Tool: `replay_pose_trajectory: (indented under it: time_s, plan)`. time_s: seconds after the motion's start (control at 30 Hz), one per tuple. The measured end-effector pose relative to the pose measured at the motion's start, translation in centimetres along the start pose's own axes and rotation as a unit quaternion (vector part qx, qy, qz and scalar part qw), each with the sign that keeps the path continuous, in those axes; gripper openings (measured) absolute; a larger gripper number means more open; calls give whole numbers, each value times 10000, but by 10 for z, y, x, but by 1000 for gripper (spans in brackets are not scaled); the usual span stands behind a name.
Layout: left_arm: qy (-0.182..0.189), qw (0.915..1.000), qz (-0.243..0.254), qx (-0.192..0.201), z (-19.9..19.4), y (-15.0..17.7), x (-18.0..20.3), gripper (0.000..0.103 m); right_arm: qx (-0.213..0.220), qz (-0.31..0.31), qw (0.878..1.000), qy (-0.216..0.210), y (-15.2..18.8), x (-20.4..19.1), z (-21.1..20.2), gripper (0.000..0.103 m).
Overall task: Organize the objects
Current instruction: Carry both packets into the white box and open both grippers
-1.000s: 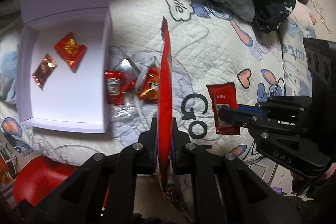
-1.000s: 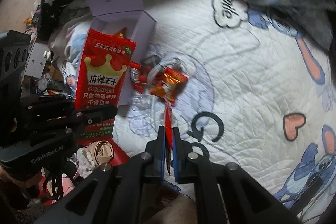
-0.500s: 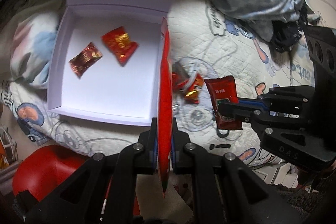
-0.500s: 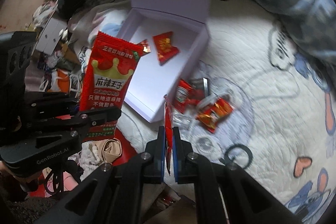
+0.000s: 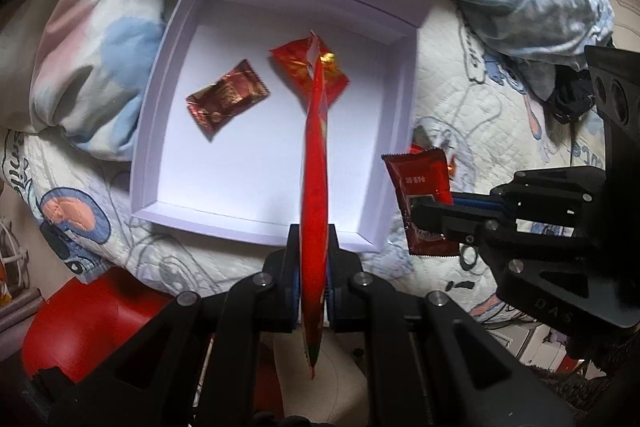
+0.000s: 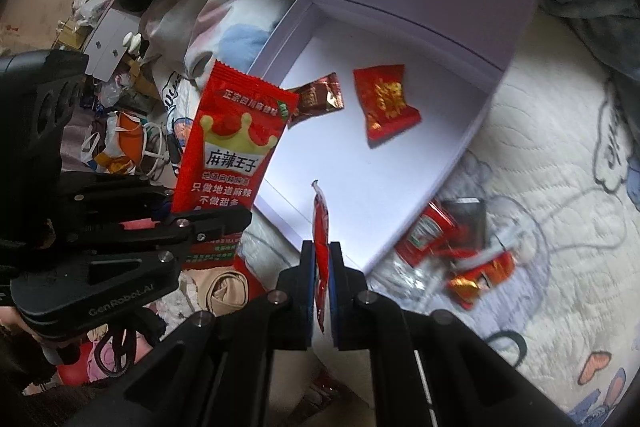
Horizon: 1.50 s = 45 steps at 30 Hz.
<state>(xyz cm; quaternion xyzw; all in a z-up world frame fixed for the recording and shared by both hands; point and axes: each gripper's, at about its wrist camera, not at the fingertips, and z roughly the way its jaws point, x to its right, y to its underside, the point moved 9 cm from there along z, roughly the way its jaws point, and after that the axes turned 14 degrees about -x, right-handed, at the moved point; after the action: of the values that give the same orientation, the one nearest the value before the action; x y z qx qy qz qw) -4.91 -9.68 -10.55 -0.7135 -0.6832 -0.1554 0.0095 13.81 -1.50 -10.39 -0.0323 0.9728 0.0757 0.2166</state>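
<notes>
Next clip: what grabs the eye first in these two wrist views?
The big red snack packet with the gold crown, clamped in the left gripper over the open white box. Beside it, the right gripper pinches a smaller red sachet near the box's edge. Two wrapped candies already lie inside the box.

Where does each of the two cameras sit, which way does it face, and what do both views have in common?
Left wrist view: sits on the left claw, looking steeply down into the open white box; its claw pinches a tall red snack packet edge-on, and the right claw shows at the right.
Right wrist view: sits on the right claw, looking down at the box's near corner; it pinches a small red sachet, and the left claw shows at the left.
Shared: box, both packets, both claws.
</notes>
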Motion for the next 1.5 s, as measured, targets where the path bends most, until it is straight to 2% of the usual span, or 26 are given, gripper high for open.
replay_pose_trajectory:
  time_s: [0.4, 0.43, 0.7, 1.03, 1.33, 1.5]
  plan:
    - [-56, 10000, -6, -1, 11, -45, -37, 9, 37, 132, 9999, 14, -51, 9, 24, 5]
    - [-12, 9998, -214, 42, 11, -50, -39, 9, 40, 140, 9999, 23, -54, 10, 25, 5]
    - [-94, 9998, -118, 92, 17, -76, -50, 9, 39, 194, 9998, 91, -79, 21, 34, 5]
    - [-219, 9998, -12, 17, 30, -90, -62, 9, -39, 265, 9995, 179, -96, 29, 52, 5]
    - [-247, 9995, -180, -68, 42, -97, -75, 9, -158, 209, 9992, 315, -105, 35, 68, 6]
    - [-344, 9990, -289, 17, 40, -99, -78, 9, -132, 165, 9987, 471, -108, 37, 68, 6]
